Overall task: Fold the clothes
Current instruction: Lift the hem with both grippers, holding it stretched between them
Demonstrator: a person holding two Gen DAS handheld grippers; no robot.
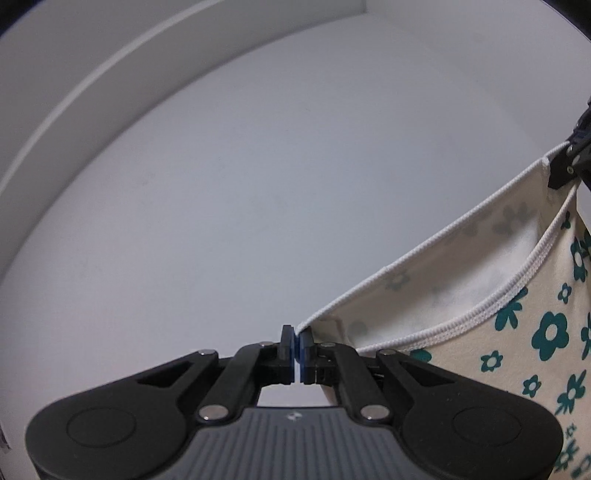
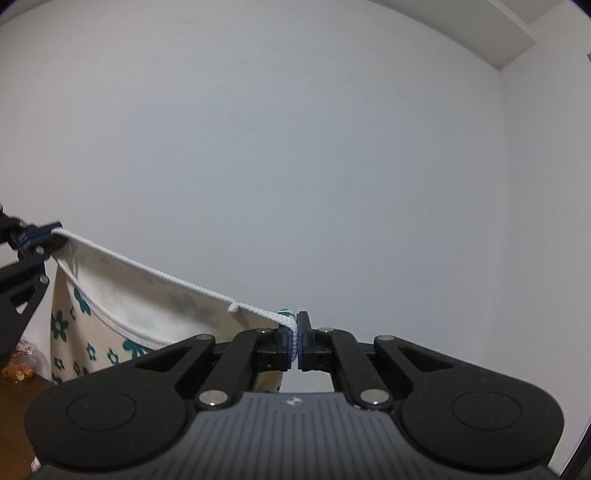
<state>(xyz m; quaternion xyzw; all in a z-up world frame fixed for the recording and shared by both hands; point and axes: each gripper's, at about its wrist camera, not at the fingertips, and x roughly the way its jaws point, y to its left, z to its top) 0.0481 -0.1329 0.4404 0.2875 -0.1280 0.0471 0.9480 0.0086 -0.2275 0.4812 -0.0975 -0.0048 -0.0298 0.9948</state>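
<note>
A cream garment printed with teal flowers hangs in the air between my two grippers, its white ribbed hem stretched taut. My left gripper is shut on one corner of that hem. The right gripper shows at the right edge of the left wrist view, clamped on the other corner. In the right wrist view the right gripper pinches the white hem, and the garment sags down to the left toward the left gripper. The lower part of the garment is hidden below both views.
A plain white wall fills both views, with a white ceiling beam at upper left and a ledge at upper right. A brown wooden surface with a small packet shows at lower left.
</note>
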